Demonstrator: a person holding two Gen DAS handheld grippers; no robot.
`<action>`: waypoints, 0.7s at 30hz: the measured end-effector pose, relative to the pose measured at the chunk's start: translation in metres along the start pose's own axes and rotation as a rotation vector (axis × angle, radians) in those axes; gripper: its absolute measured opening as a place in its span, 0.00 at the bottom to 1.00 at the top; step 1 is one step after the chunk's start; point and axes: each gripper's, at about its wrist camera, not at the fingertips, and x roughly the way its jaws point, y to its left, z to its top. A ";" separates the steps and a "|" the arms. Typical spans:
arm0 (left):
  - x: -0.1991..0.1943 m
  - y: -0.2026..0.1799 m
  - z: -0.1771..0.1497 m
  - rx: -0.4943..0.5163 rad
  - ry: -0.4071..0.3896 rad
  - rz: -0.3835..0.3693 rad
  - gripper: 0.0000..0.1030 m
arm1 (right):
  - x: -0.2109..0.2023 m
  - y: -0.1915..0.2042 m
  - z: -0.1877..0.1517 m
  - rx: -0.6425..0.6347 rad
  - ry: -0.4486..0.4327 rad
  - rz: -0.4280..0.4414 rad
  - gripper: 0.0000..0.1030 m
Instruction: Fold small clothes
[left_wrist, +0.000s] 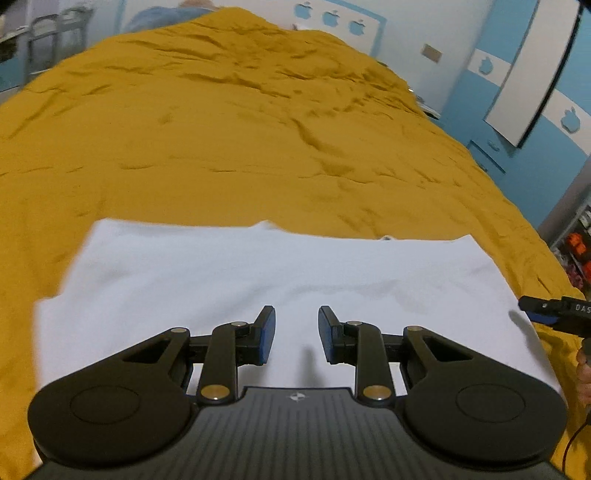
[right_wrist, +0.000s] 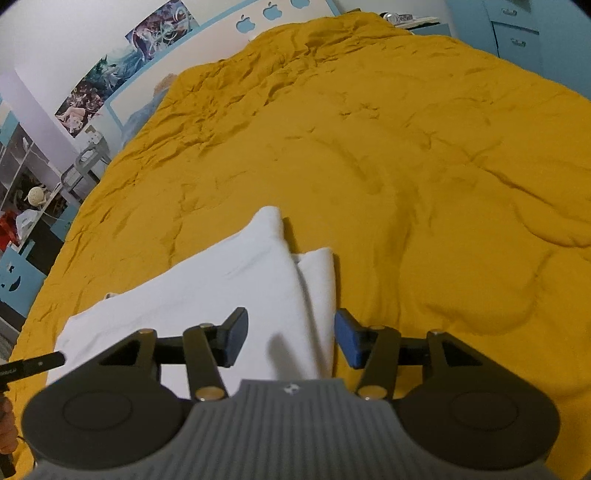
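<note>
A white garment lies flat on the mustard-yellow bedspread, partly folded with a straight far edge. My left gripper is open and empty, hovering just above the garment's near middle. In the right wrist view the same white garment shows its right end, with a folded flap beside the main panel. My right gripper is open and empty above that right edge. The right gripper's tip shows at the right in the left wrist view; the left gripper's tip shows at the left in the right wrist view.
The wrinkled bedspread stretches far ahead to a blue-and-white headboard. A blue cabinet stands to the bed's right. Shelves with clutter and posters stand to the bed's left.
</note>
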 end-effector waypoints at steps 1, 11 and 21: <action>0.010 -0.005 0.004 0.010 0.003 -0.010 0.31 | 0.006 -0.004 0.002 0.011 -0.002 0.003 0.47; 0.094 -0.037 0.019 0.082 0.047 0.019 0.30 | 0.044 -0.040 0.004 0.134 -0.010 0.114 0.36; 0.075 -0.050 0.020 0.124 -0.009 0.090 0.30 | 0.045 -0.022 0.007 0.102 -0.037 0.114 0.06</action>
